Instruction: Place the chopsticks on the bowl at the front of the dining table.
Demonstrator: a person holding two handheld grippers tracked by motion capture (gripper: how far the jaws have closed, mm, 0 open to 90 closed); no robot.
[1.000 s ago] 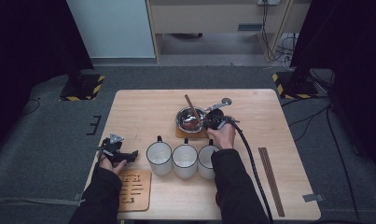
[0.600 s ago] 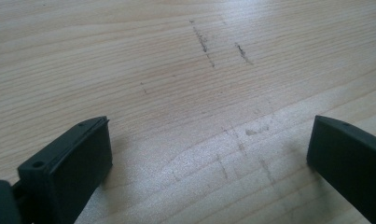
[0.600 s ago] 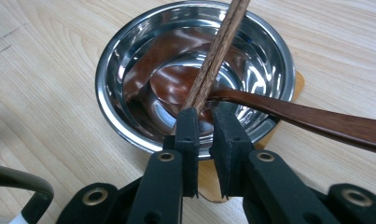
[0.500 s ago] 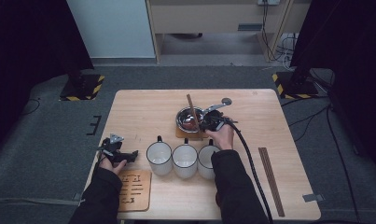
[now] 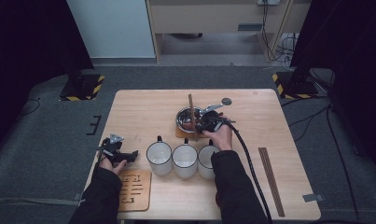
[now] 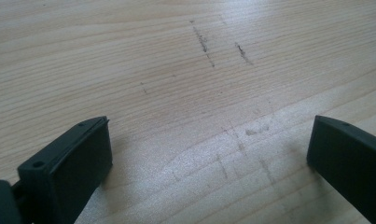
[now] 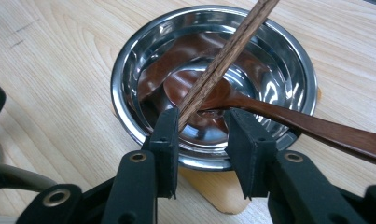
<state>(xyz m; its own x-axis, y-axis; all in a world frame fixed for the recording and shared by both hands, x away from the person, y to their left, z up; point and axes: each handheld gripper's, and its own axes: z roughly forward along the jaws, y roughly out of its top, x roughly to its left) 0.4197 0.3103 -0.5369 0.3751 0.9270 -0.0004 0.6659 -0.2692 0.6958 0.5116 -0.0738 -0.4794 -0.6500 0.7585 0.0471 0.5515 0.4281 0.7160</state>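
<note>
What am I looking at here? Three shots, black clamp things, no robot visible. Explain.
No robot arm: a person at a pale wooden table holds a two-jaw hand gripper in each hand.

The high view comes from a fixed camera above the table. The other two pictures come from cameras riding on the grippers, looking along their black jaws.

On the table: a shiny steel bowl on a small wooden coaster, three white mugs in a row, a carved wooden trivet and a pair of dark chopsticks at the right.

The left gripper hovers wide open over bare wood, holding nothing. The right gripper is at the bowl, jaws apart. A brown wooden stick leans out of the bowl against one jaw, and a dark wooden spoon lies in it. Nothing looks clamped yet.
</note>
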